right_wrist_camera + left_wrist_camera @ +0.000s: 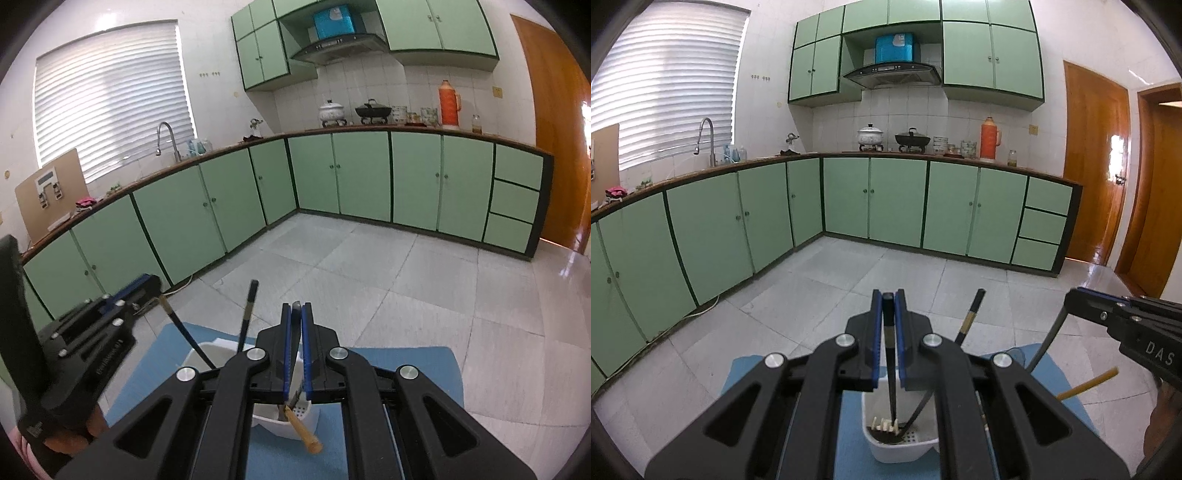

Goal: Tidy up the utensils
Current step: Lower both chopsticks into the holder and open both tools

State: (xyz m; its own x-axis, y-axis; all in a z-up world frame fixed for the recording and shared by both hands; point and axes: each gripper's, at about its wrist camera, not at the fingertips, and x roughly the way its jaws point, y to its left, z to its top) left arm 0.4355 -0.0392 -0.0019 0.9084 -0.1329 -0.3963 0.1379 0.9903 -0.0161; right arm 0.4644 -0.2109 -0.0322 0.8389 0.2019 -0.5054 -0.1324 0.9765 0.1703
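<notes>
A white utensil holder [905, 448] stands on a blue mat [849, 458]; it also shows in the right wrist view [295, 421]. My left gripper [888, 295] is shut on a black chopstick [891, 369] whose tip reaches down into the holder. A second black chopstick [971, 314] leans in the holder. My right gripper [296, 308] is shut on a thin grey utensil [295, 325] over the holder. A wooden-handled utensil [304, 432] leans out of the holder. The right gripper also shows at the right of the left wrist view [1071, 295].
The blue mat [406, 369] lies on a low surface above a pale tiled floor [923, 273]. Green cabinets [897, 199] line the far walls. A brown door [1097, 162] is at the right. My left gripper's body [92, 332] is close at the left.
</notes>
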